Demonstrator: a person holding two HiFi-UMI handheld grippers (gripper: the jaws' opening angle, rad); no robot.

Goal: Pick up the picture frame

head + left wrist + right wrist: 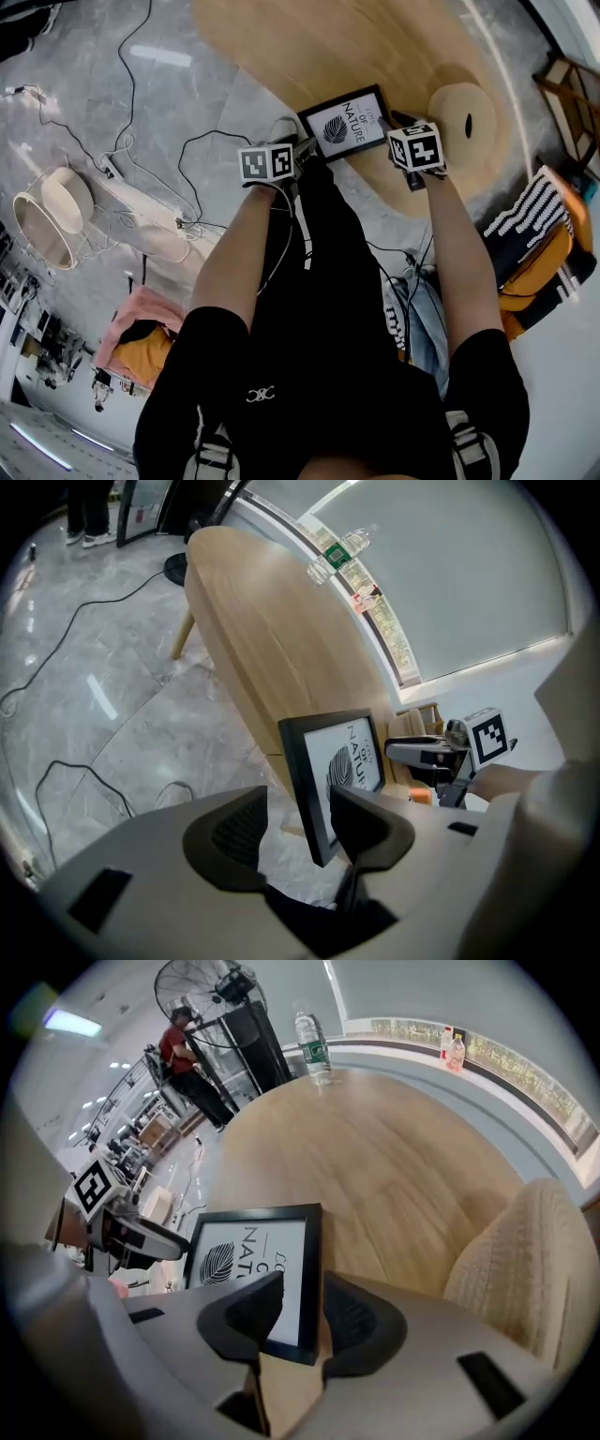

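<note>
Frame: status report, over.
Left gripper open, fingers astride frame corner. Right gripper fingers close round frame's edge, grip unclear. Frame at table edge. No obstruction seen.

The print in the picture frame point(345, 124) between the two hand-held grippers reads "NATURE" in large black capitals, with "OF" beside it and a third, smaller word too small to be sure of. Just beyond the left hand-held gripper point(298, 803) only "NATU" shows; over the right hand-held gripper point(302, 1288), "NAT" and, fainter, "LO". Far beyond that one, the green label on a bottle point(309, 1033) at the tabletop's far edge is unreadable.
</note>
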